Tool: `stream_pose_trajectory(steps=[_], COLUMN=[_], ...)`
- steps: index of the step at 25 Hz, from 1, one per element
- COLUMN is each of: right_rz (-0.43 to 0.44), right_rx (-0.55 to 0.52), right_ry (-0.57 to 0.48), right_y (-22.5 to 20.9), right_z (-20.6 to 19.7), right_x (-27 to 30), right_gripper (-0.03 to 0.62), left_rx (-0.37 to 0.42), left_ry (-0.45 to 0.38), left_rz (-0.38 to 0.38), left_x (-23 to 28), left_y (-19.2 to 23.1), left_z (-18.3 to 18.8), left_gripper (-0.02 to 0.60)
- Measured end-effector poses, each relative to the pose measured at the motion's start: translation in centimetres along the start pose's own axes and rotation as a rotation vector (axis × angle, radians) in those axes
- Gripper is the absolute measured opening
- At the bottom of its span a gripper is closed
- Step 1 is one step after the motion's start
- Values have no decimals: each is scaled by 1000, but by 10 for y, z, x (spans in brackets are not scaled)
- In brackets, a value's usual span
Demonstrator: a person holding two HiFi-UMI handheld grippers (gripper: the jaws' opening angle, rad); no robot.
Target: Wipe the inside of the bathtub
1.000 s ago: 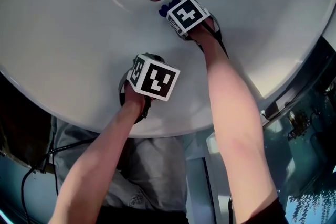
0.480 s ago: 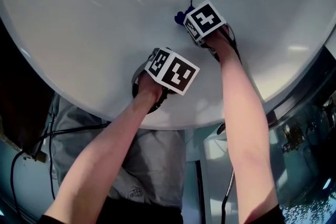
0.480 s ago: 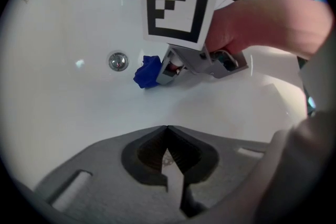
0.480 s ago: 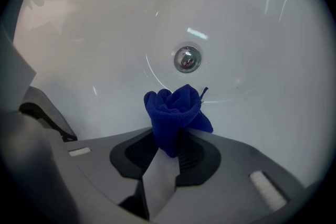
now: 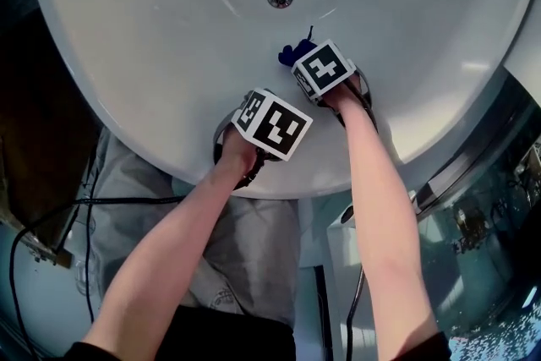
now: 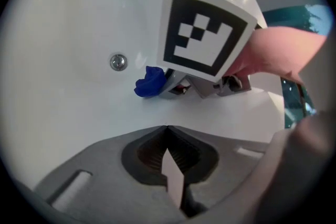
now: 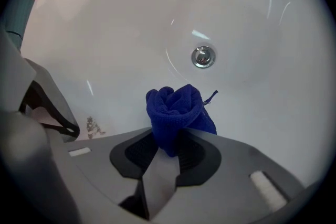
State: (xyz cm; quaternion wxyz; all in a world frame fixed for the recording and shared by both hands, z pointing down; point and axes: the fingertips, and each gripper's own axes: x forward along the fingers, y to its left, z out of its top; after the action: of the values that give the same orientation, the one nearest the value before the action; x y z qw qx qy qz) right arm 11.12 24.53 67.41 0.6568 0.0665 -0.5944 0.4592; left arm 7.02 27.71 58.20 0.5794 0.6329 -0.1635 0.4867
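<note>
Near rim: the white bathtub (image 5: pixel 152 38) curves across the head view, and its near rim lies just above the person's grey clothing (image 5: pixel 228 258). A black cable (image 5: pixel 110 201) trails at the left.
Left tongs: the left tongs (image 6: pixel 167 128) are closed tip to tip with nothing between them. They hang over the bathtub's near slope, closer to the rim than the other pair.
Right tongs: the right tongs (image 7: pixel 168 140) are further in and clamped on a blue cloth (image 7: pixel 176 107).
Cloth: bunched into a wad, it sticks out past the tips along the tongs' own line. It looks to be against the bathtub's wall.
Relation: the drain (image 7: pixel 203 56) lies straight beyond the cloth, near it but apart. The right hand is therefore the one placed to wipe, probably towards the bathtub's floor.
Surface: glossy, smooth and curved, with a small brownish mark (image 7: pixel 93 126) near the right tongs.
Room: dim and teal-lit beyond the bathtub's right edge.
</note>
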Motion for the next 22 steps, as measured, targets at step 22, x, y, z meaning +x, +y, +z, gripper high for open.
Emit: stream_pose_trajectory(steps=[22], right_rz=[80], right_rx=[22], right_ry=[-2], right_y=[98], right_z=[-44], right_x=[-96], right_gripper=[97], left_rx=[170], left_ry=[112], left_rz=[115], left_x=[-120], left_y=[-7], left_z=[-60], left_gripper=[2])
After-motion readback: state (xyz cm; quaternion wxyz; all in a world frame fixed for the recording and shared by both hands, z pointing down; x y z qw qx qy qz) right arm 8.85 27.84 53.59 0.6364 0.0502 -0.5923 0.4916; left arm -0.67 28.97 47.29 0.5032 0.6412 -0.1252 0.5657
